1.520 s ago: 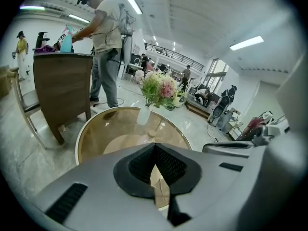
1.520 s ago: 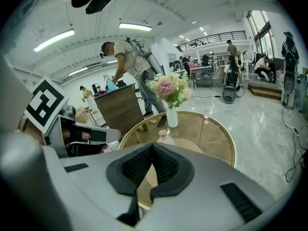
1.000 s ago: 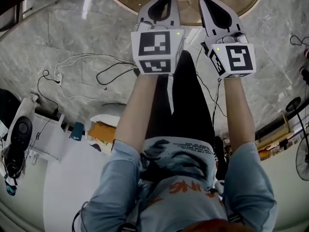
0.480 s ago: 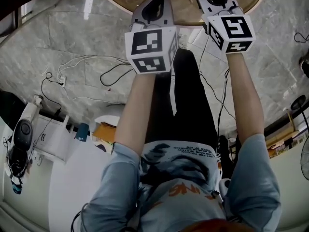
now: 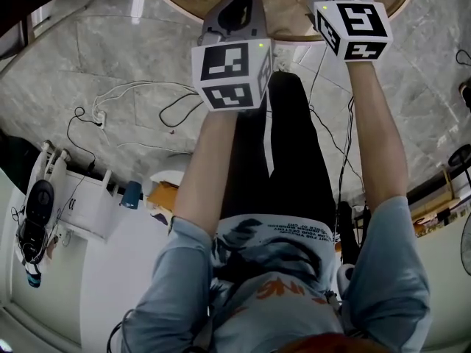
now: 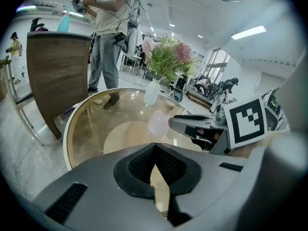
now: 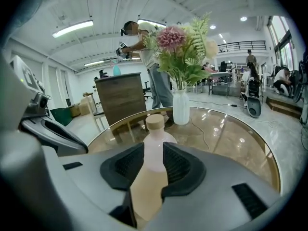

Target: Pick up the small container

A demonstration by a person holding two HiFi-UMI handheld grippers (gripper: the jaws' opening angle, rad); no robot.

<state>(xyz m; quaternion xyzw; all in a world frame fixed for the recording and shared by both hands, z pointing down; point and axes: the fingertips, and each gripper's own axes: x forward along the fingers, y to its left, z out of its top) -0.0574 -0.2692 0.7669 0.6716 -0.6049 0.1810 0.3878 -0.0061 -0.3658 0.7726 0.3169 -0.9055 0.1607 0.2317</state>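
Your right claw (image 7: 153,154) stands part-open. Its jaws have just been opening, and the small bottle (image 7: 155,134) shows in the gap between them with neither pad pressing on it. From the right gripper view it is hard to say whether the bottle's body already sits between the pads or just beyond their tips.

The bottle is pale pinkish-white with a tan cap (image 7: 155,121). It stands upright on the near part of the round glass-topped desk (image 7: 231,138). Farther off on the desk, a little to the right of the bottle, is a white vase (image 7: 181,107) holding pink flowers (image 7: 171,35) and green leaves.

Your left claw (image 6: 154,152) is closed, its pads meeting at the tips with nothing between them. It hangs at the near edge of the desk, to the left of the right claw. In the head view the right claw reaches farther over the desk and is partly cut off by the top of the frame.

Beyond the desk, a person (image 7: 153,76) stands by a wooden cabinet (image 7: 120,97).
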